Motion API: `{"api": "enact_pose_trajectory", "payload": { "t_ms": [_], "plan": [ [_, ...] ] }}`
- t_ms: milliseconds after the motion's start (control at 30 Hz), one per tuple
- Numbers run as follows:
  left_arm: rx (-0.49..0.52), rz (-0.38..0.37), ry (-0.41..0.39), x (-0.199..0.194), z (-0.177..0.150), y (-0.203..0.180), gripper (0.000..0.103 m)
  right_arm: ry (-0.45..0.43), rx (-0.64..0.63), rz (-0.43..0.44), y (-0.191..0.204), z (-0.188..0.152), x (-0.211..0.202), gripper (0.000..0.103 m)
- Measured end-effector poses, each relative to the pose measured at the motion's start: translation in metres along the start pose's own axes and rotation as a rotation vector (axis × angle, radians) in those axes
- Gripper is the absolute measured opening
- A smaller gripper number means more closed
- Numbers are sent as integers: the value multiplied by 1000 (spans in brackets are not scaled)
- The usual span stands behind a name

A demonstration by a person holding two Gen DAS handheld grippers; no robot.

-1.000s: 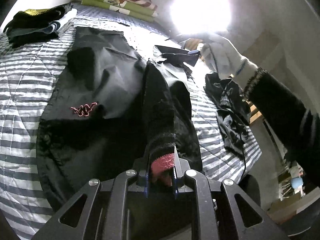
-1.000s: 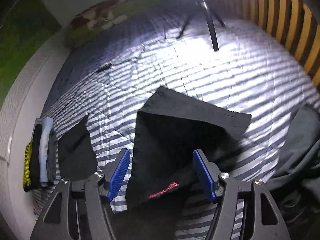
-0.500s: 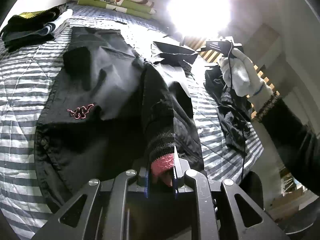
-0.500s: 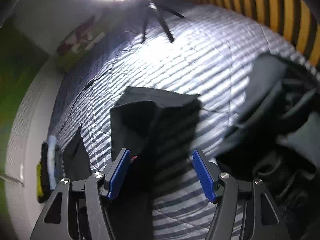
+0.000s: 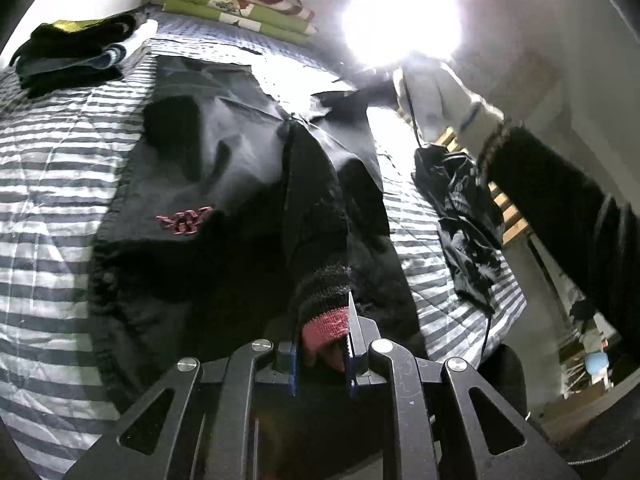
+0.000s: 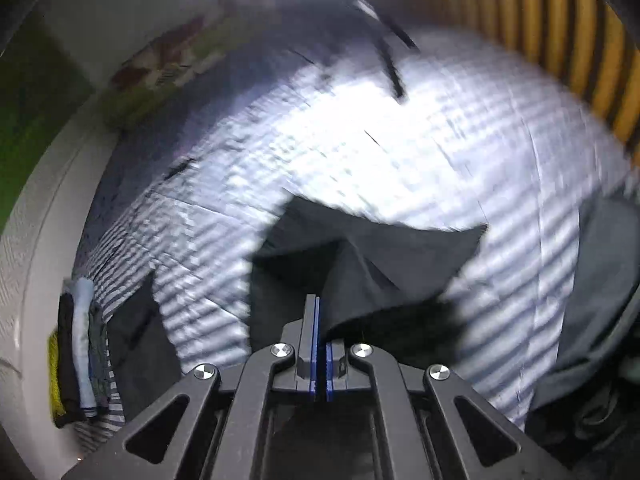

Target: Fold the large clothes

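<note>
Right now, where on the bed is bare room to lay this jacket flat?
Bare striped bedspread lies between the green pillow and the slatted frame. The near side is crowded: black jacket, folded stack, crumpled dark garment.

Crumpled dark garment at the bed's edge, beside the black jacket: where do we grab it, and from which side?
Grip the bunched upper end of the crumpled garment, coming from above on the striped bed side. Its lower part seems to trail over the edge, so that upper bunch is probably the only fold standing clear of the cover for the tool to close on.
</note>
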State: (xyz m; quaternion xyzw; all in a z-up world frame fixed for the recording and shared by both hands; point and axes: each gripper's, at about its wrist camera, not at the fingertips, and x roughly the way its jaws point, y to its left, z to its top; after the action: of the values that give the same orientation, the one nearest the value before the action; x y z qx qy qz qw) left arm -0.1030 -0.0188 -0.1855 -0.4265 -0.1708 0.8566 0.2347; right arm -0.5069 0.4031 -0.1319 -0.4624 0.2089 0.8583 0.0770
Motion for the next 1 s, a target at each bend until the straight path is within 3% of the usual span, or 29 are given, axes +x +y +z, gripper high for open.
{"api": "enact_pose_trajectory", "payload": {
  "t_ms": [133,233,400,467,567,633,700,800,900,1000],
  "plan": [
    [-39,25,-35,-18,-10,18,17,-54,-196,38,108,7,-16,2],
    [-98,50,-65,-34,-20,36,17,-60,-331,39,185,-7,-7,2],
    [-176,73,-60,-40,-42,62,17,-18,-513,11,295,-61,48,2],
    [-196,70,-42,-37,-48,70,17,62,-591,-17,328,-86,84,5],
    [-187,73,-46,-37,-50,70,17,117,-678,-45,346,-109,105,17],
    [-173,79,-53,-39,-51,68,17,135,-678,-6,343,-111,100,22],
    [-159,85,-53,-41,-53,64,17,144,-650,89,332,-101,81,28],
    [-141,93,-53,-43,-57,55,17,116,-612,132,312,-86,52,49],
    [-127,86,-34,-46,-61,43,19,128,-567,148,276,-85,19,49],
    [-126,100,26,-48,-67,37,26,129,-577,155,230,-109,-12,49]
  ]
}}
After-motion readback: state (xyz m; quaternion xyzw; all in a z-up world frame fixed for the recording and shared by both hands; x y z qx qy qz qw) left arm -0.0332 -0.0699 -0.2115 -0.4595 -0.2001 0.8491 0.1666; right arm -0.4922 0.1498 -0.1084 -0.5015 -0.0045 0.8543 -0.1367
